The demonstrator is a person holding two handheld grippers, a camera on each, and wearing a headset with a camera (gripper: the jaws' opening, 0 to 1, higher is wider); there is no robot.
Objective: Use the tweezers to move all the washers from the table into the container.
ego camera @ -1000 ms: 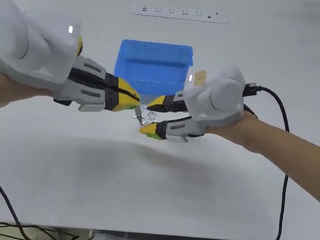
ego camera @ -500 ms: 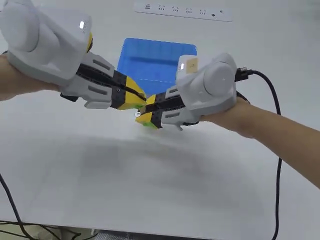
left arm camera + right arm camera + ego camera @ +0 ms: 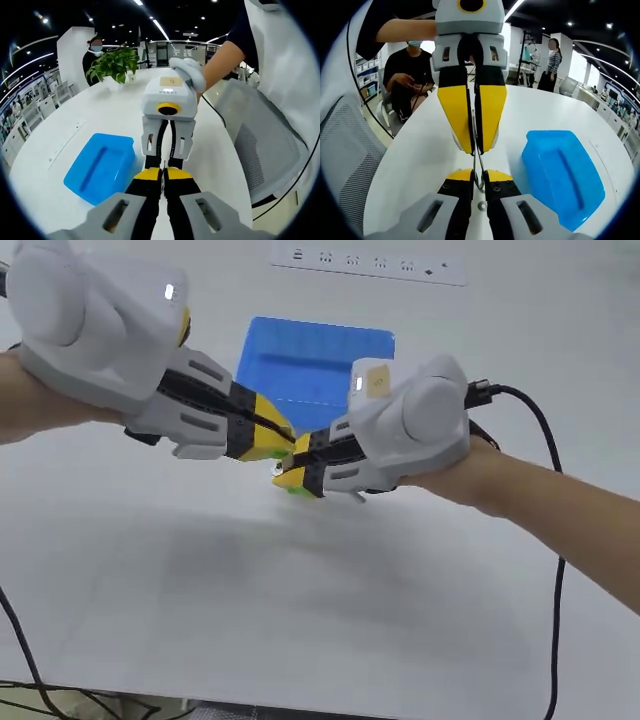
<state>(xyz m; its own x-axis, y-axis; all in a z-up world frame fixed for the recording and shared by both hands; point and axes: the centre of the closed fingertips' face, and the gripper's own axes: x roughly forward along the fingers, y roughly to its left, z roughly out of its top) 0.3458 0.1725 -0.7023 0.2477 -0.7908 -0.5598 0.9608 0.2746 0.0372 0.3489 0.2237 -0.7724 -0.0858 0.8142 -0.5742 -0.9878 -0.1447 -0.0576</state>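
Observation:
The blue container (image 3: 315, 355) stands on the white table (image 3: 300, 580) just behind both grippers. My left gripper (image 3: 292, 443) comes in from the left, shut on thin metal tweezers (image 3: 478, 157) that reach down toward the table. My right gripper (image 3: 290, 478) meets it tip to tip from the right, jaws shut on the tweezers' lower end (image 3: 479, 184). One small washer (image 3: 481, 205) lies on the table right under those jaws. In the left gripper view my left gripper (image 3: 163, 172) faces the right one, with the container (image 3: 100, 167) to the left.
A white power strip (image 3: 370, 265) lies at the table's far edge. A black cable (image 3: 545, 450) trails from the right gripper. A potted plant (image 3: 115, 62) stands on the table farther off, a mesh chair (image 3: 260, 135) beside it, and people behind.
The right gripper's jaws, wide open a second ago around the tweezers' tip and the washers, have shut and moved up against the left gripper's tips. The left gripper shifted slightly right.

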